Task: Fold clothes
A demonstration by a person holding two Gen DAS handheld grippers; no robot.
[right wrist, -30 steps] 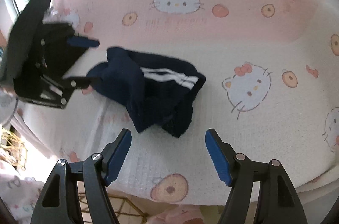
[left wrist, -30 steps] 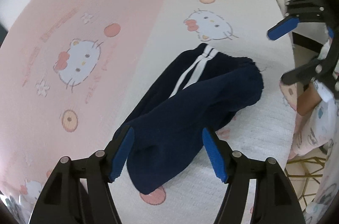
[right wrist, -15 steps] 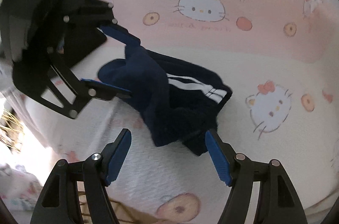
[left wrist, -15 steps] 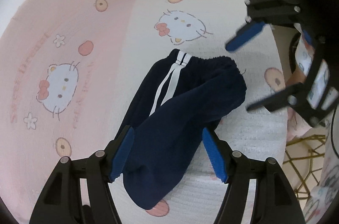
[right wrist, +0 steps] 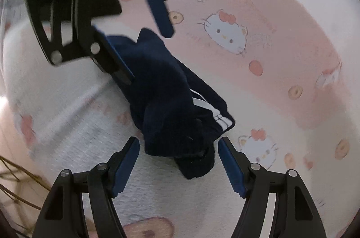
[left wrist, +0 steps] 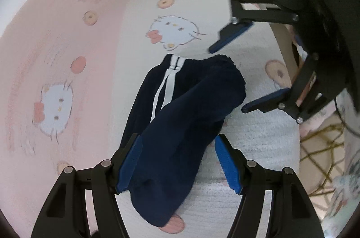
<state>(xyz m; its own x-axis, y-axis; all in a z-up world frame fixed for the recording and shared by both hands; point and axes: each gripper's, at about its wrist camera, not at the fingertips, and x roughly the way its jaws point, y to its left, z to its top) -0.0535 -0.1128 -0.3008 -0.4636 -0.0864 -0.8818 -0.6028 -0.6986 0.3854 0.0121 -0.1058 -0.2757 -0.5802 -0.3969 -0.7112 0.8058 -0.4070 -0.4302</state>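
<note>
Fingers point(left wrist: 128, 165) of the left gripper point(left wrist: 177, 165) straddle, spread wide, one end of the navy trousers point(left wrist: 180, 112) crumpled on the pink-and-white bed point(left wrist: 67, 58), the right gripper point(right wrist: 178, 167), equally agape, at two o'clock.

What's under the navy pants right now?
The navy pants lie on the Hello Kitty blanket; a printed cookie peeks out beneath the leg end. Anything else beneath is covered.

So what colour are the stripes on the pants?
White, two stripes on the navy pants; clearest from the left wrist.
</note>
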